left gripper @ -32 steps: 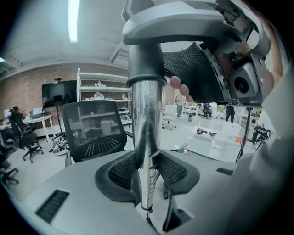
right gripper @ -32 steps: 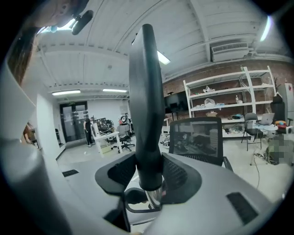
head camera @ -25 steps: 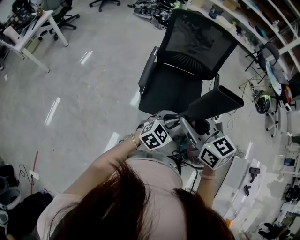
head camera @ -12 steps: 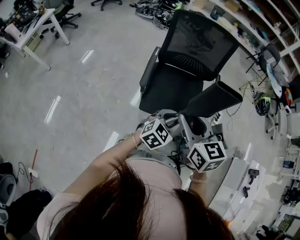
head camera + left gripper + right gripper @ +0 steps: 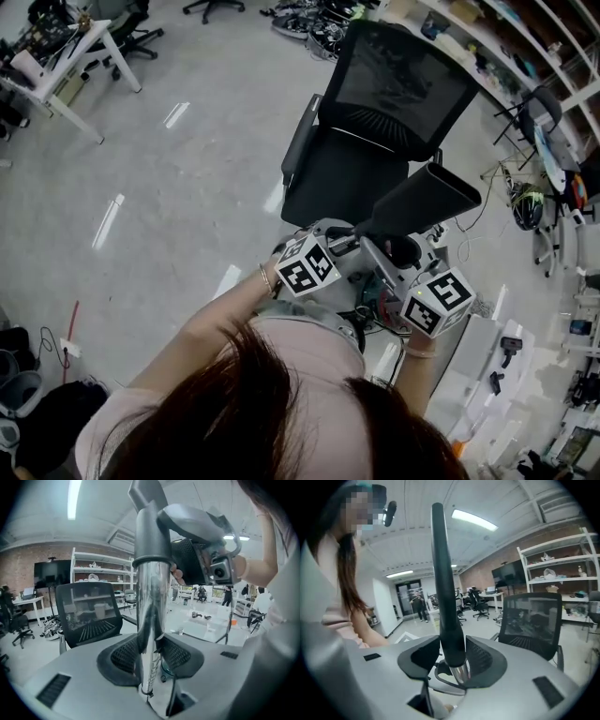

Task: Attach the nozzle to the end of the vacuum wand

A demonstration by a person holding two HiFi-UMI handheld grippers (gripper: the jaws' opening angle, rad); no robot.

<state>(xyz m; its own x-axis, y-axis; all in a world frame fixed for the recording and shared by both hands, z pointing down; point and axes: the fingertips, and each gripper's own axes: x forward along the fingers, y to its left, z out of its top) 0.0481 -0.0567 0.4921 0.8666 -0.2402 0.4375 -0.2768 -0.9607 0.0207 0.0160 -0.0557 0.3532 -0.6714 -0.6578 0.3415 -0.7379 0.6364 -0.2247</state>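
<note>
1. Head view: the left tool (image 5: pixel 352 239) and the right tool (image 5: pixel 389 251) are held close together in front of the person's chest, above the floor (image 5: pixel 178 206). The black nozzle (image 5: pixel 417 202) projects up and away from them toward the black mesh office chair (image 5: pixel 375 122).
2. Left gripper view: the jaws are closed on the chrome vacuum wand (image 5: pixel 151 620), both pads pressed against the tube. The tube stands upright between them. The dark collar of the nozzle (image 5: pixel 151 531) is seated over the upper end of the tube, with the right tool just beside it.
3. Right gripper view: the jaws have just been closing, with the nozzle (image 5: pixel 443 588) between them. A pad is seen against each side of its lower end. A short length of chrome wand (image 5: pixel 461 671) shows below the nozzle.
</note>
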